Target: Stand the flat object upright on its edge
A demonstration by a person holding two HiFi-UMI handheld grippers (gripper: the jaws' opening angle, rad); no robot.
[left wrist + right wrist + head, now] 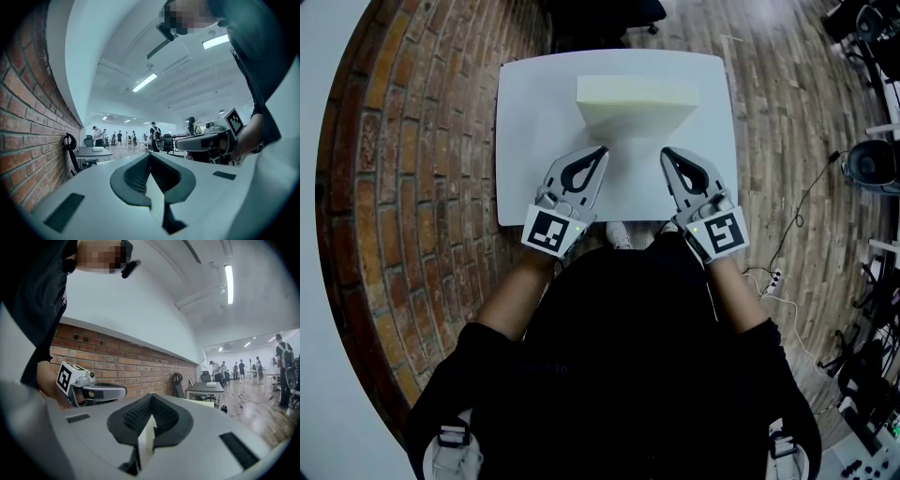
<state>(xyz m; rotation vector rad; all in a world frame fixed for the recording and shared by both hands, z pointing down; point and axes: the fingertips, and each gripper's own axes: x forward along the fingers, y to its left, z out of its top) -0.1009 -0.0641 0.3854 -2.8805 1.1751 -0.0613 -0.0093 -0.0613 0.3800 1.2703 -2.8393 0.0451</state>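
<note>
a cream foam slab [636, 103] stands on the far half of the white tabletop [520, 141]. it looks upright on its edge, with the narrow top face turned up toward the head view and the broad front face dropping away below it.

the left hand-held gripper [599, 153] sits just in front of the slab's lower left corner, and the right hand-held gripper [667, 155] just in front of its lower right corner. both tips point at the slab and stop just short of it.

in the left gripper view the left hand-held gripper [150, 159] is clenched, its dark pads meeting with nothing held. in the right gripper view the right hand-held gripper [151, 401] is also clenched and holds nothing. a thin pale sliver shows in the slit behind its pads; i cannot tell what it is.

a brick wall [394, 187] runs along the left of the tabletop, and wooden floor [787, 122] lies to the right.
</note>
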